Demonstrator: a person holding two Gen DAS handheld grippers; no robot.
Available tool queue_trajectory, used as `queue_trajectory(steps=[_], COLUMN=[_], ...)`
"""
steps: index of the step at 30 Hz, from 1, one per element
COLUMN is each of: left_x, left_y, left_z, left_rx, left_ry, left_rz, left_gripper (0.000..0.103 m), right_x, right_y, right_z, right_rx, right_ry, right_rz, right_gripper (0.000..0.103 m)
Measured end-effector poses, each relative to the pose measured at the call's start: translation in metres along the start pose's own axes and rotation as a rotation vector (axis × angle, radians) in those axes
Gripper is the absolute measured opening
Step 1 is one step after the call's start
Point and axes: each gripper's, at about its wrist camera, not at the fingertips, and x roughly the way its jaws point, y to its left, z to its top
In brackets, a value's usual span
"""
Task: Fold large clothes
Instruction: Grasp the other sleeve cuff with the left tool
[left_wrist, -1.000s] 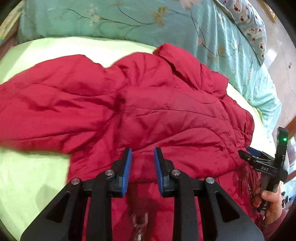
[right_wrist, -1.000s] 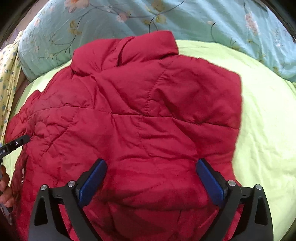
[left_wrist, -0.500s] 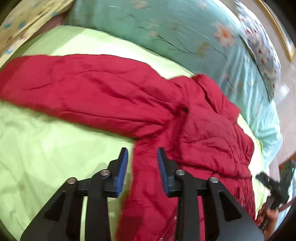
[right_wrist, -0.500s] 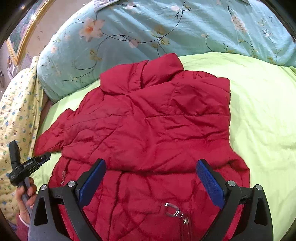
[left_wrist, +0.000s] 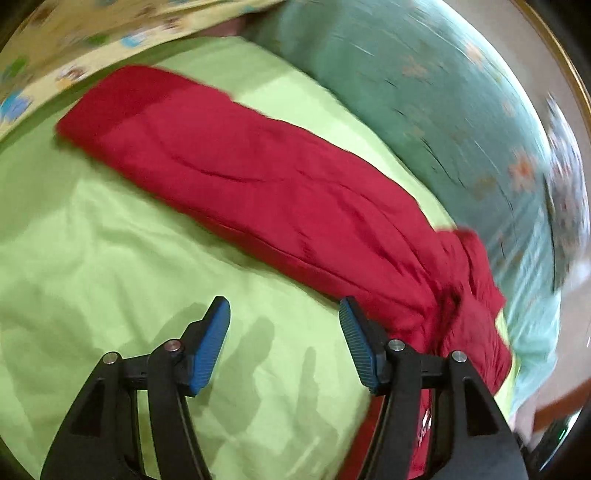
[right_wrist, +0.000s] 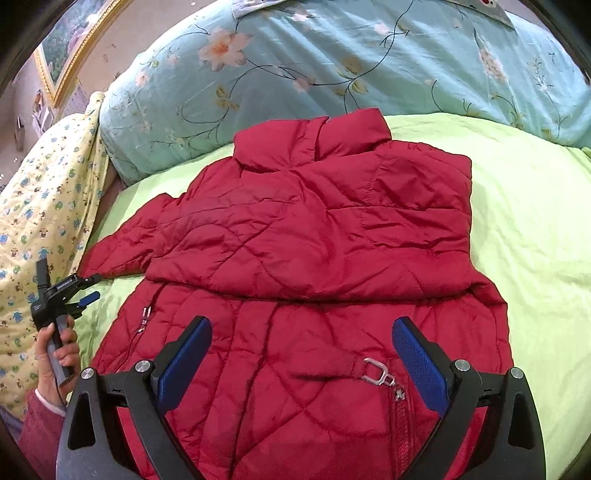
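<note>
A red quilted jacket (right_wrist: 314, 229) lies flat on the green bed sheet (right_wrist: 535, 221), collar toward the pillows, with one side folded in over its body. Its other sleeve (left_wrist: 240, 177) stretches out over the sheet, up and to the left. My left gripper (left_wrist: 283, 306) hovers over bare sheet just beside that sleeve, its jaws opening with nothing between them. In the right wrist view the left gripper (right_wrist: 96, 287) sits near the sleeve's cuff, held by a hand (right_wrist: 55, 354). My right gripper (right_wrist: 301, 328) stands wide open above the jacket's lower part, holding nothing.
A teal floral duvet (right_wrist: 332, 55) is piled along the far side of the bed. A yellow patterned blanket (right_wrist: 44, 206) lies at the left edge. A metal buckle (right_wrist: 376, 373) on a strap rests on the jacket's hem. A gold-framed picture (right_wrist: 70, 40) hangs behind.
My left gripper has swung left off the jacket's body to the sheet beside the sleeve, and its jaws have spread. My right gripper has pulled back and up, showing more of the jacket.
</note>
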Motion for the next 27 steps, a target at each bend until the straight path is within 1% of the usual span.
queue_trajectory(steps=[1, 4, 8, 10, 13, 16, 17, 18, 19, 20, 22, 23, 27], left_x=[0.002, 0.006, 0.019, 0.025, 0.03, 0.027, 0.028, 0.027, 0.024, 0.02, 0.01, 0.001, -0.02], left_y=[0.012, 0.034, 0.056, 0.065, 0.076, 0.083, 0.082, 0.082, 0.081, 0.077, 0.07, 0.06, 0.019], left_z=[0.007, 0.023, 0.045, 0.055, 0.073, 0.084, 0.087, 0.089, 0.09, 0.09, 0.091, 0.089, 0.079], left_rx=[-0.045, -0.111, -0.153, -0.174, -0.204, -0.215, -0.214, -0.209, -0.196, -0.174, -0.145, -0.108, 0.011], left_ry=[-0.005, -0.037, -0.068, -0.084, -0.108, -0.125, -0.126, -0.129, -0.131, -0.128, -0.146, -0.163, -0.195], left_rz=[0.006, 0.023, 0.069, 0.058, 0.013, 0.006, 0.006, 0.006, 0.0, -0.025, -0.054, -0.062, -0.088], left_gripper=[0.061, 0.061, 0.061, 0.06, 0.061, 0.06, 0.058, 0.052, 0.035, 0.019, 0.015, 0.012, 0.012], right_x=[-0.001, -0.003, -0.006, -0.008, -0.008, -0.007, -0.007, -0.007, -0.007, -0.008, -0.009, -0.009, -0.004], right_y=[0.0, 0.003, 0.011, 0.014, 0.015, 0.014, 0.014, 0.013, 0.012, 0.012, 0.01, 0.01, 0.004], right_z=[-0.001, -0.005, -0.009, -0.011, -0.012, -0.013, -0.012, -0.012, -0.012, -0.013, -0.013, -0.013, -0.013], right_rx=[0.004, 0.006, -0.017, -0.028, -0.028, -0.028, -0.025, -0.022, -0.019, -0.017, -0.016, -0.014, 0.007], right_ry=[-0.003, 0.001, -0.004, -0.008, -0.009, -0.003, 0.0, 0.0, -0.001, -0.003, -0.011, -0.013, -0.006], right_rz=[0.005, 0.028, 0.018, 0.013, 0.015, 0.01, 0.011, 0.014, 0.016, 0.016, 0.01, 0.011, 0.035], right_gripper=[0.099, 0.099, 0.099, 0.099, 0.099, 0.099, 0.099, 0.099, 0.099, 0.099, 0.099, 0.099, 0.099])
